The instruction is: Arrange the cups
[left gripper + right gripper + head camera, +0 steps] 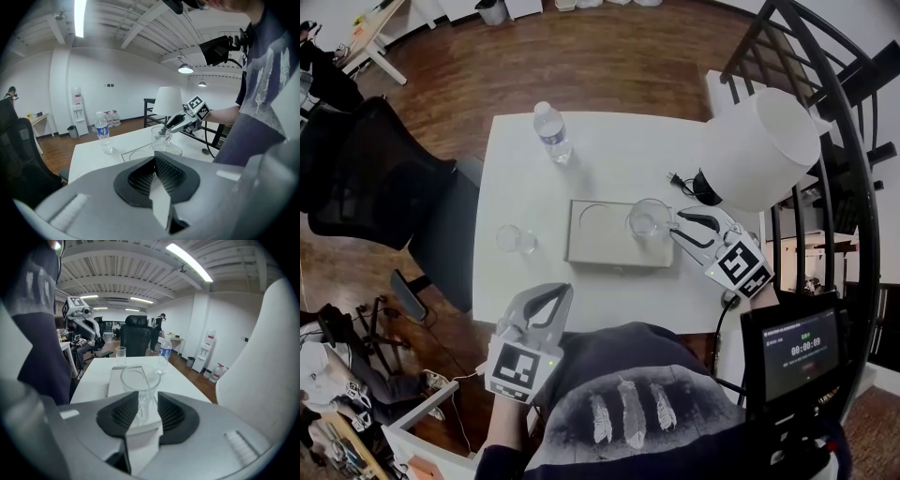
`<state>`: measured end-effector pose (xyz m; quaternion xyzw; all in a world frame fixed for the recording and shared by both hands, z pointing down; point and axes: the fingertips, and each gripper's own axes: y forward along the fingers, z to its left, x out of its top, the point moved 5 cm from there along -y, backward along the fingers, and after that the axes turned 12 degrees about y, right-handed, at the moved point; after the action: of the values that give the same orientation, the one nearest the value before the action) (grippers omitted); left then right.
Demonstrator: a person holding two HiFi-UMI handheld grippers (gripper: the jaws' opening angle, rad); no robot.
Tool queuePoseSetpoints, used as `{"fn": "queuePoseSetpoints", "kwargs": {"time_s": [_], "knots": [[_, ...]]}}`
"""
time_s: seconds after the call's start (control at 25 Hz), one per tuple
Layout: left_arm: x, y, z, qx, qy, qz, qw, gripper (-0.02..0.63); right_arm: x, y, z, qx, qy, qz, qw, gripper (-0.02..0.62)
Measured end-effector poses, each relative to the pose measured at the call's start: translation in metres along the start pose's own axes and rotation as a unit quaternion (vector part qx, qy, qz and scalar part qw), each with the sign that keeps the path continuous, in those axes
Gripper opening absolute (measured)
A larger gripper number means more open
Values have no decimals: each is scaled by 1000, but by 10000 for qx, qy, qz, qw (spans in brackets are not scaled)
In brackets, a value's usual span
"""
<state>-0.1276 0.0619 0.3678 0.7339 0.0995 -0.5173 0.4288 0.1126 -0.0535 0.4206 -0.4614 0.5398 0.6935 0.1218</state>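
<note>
The right gripper [681,224] reaches in from the right end of the tray [614,255]. Its fingers [173,413] stand apart, with the near wall of the tray cup [139,380] in the gap between them. The pads seem to stand just off the glass rather than pinch it. That cup stands upright on the tray's right half, so it looks set down and that placement looks about done.

The left gripper [554,293] hovers over the near edge of the counter [609,150]. Its fingers [161,171] are pressed together with nothing between them.

The loose cup [516,240] is the one left to arrange. It stands upright on the bare counter, off the tray's left end and well apart from the tray cup. It lies ahead of the left gripper and slightly to its left, while the whole tray lies between it and the right gripper. The left hand is therefore the nearer one.

The empty ring [598,217] on the tray's left half sits between the two cups and is probably where the loose cup belongs. To take it, the left fingers would first have to part and then close on its wall. A bottle [552,131] stands farther back, clear of that path.
</note>
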Motion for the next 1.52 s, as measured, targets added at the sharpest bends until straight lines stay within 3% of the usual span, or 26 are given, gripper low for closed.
{"fn": "queuePoseSetpoints", "kwargs": {"time_s": [0.32, 0.36, 0.44, 0.48, 0.68, 0.84, 1.08, 1.28, 1.52], "knots": [[5, 9, -6, -155, -11, -91, 9998, 14, 48, -45, 7, 214, 551, -1237, 9906, 129], [8, 11, -6, -196, -19, -122, 9997, 14, 53, -50, 9, 325, 699, -1481, 9860, 111], [16, 15, -4, -266, -31, -211, 9994, 14, 59, -57, 14, 518, 956, -1851, 9767, 3], [21, 17, -3, -298, -51, -270, 9992, 14, 61, -61, 16, 604, 1039, -1933, 9737, 3], [49, 23, 2, -608, -278, -673, 9955, 15, 58, -68, 27, 896, 1276, -2040, 9665, 3], [63, 26, -1, -760, -90, -753, 9942, 14, 50, -71, 33, 865, 1386, -2025, 9656, 4], [68, 26, -4, -615, 196, -696, 9955, 14, 39, -72, 34, 827, 1470, -1903, 9671, 3], [68, 23, 1, -452, 4, -799, 9958, 15, 38, -70, 36, 879, 1439, -1869, 9678, 3], [66, 19, 5, -393, 76, -675, 9969, 15, 39, -67, 39, 942, 1402, -1859, 9679, 3]]}}
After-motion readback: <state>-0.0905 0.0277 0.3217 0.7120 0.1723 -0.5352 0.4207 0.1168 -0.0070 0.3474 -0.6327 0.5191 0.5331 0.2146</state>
